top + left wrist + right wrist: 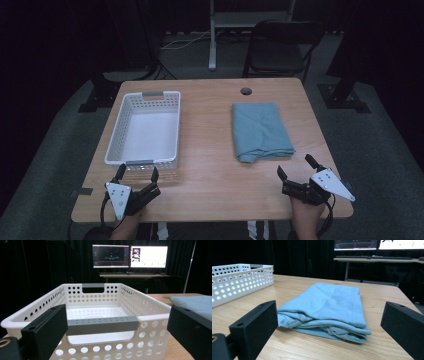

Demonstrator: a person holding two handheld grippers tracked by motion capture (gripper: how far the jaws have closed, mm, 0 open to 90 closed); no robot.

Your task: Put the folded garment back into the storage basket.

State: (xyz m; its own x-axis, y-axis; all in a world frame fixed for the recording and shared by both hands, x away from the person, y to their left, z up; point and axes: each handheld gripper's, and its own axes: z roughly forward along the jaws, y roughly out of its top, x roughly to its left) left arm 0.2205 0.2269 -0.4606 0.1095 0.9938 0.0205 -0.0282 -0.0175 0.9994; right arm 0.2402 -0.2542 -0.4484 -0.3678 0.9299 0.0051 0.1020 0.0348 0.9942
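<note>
The folded blue cloth (pixel 261 131) lies flat on the wooden table (pixel 210 175), right of centre. Its long axis runs from 6 o'clock to 12 o'clock in the high view, with the thick folded layers at the 6 o'clock end, facing the person. The right gripper (pixel 296 169) sits near the table's front edge, at 5 o'clock from the cloth and apart from it; its jaws stand wide apart with nothing between them. In the right gripper view the cloth (pixel 329 310) lies straight ahead between the two jaws, on bare table.

The white perforated basket (pixel 145 127) stands at 9 o'clock from the cloth, well apart, its long axis also running 6 to 12 o'clock, with grey handles on both short ends. The left gripper (pixel 138 173) rests just before the basket's near wall, jaws apart and holding nothing; in the left gripper view the near grey handle (pixel 102 325) sits between them.

A round cable hole (pixel 245 91) lies at 12 o'clock from the cloth. A dark chair (pixel 280 47) stands beyond the table's far edge
</note>
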